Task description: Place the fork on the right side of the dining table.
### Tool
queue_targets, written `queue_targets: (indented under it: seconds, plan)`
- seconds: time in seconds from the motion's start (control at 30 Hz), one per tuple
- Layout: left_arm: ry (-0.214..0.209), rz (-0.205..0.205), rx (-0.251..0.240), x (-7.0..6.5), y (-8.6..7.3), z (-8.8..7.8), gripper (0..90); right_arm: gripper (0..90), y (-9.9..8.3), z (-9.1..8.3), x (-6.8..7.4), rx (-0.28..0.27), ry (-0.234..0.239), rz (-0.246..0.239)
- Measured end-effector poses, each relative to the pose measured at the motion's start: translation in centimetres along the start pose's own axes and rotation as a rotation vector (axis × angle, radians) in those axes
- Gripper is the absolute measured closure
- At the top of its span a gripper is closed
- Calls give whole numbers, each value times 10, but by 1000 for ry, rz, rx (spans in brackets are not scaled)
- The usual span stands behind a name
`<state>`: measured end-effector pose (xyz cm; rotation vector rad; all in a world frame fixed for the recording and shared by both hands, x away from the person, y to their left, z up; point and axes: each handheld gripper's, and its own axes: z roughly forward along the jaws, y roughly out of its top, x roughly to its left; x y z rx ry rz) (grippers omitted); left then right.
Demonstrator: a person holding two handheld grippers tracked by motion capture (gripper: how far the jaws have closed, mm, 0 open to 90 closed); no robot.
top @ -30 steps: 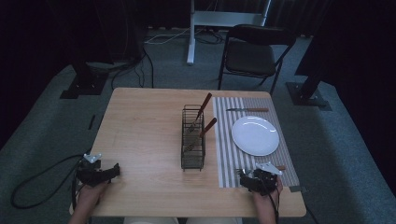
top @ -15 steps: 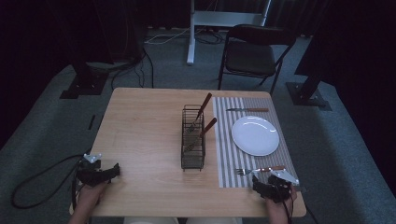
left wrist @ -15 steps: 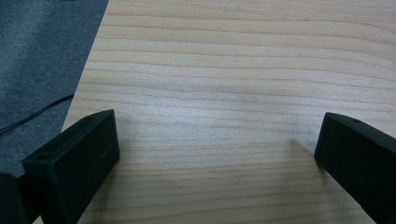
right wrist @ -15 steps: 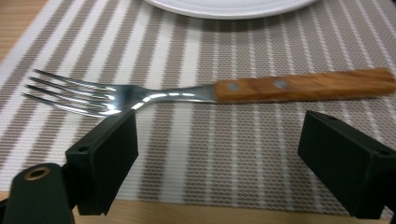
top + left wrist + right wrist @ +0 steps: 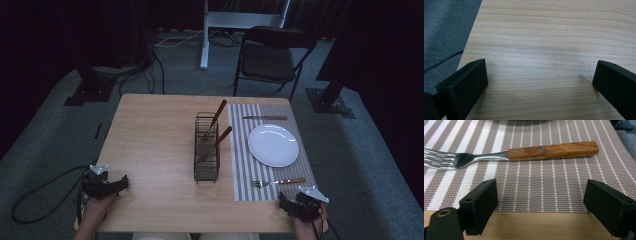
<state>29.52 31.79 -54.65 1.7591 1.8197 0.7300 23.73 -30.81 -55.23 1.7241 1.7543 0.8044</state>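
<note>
I have one fork (image 5: 511, 153) laid on the striped mat (image 5: 246, 165) just beside the plate (image 5: 273, 145), and a knife (image 5: 265, 118) on the plate's far side. Two more pieces stand in the wire caddy (image 5: 206, 148) mid-counter (image 5: 150, 135), so the setting looks partly done. My right gripper (image 5: 539, 202) sits near the fork, fingers wide, holding nothing; my left gripper (image 5: 540, 82) rests at the counter's near-left corner, fingers wide too

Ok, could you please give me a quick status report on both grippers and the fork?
Left gripper open, empty, at table's near left edge. Right gripper open, empty, just short of placemat. Fork flat on the mat, near side of plate. Nothing in between.
</note>
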Motion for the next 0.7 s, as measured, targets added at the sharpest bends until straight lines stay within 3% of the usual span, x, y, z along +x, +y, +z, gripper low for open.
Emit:
queue_targets:
  seconds: [0.7]
  plan:
    - [0,0,0,0,0,0,2,113,-12,-2,-2,-71,-15,-4]
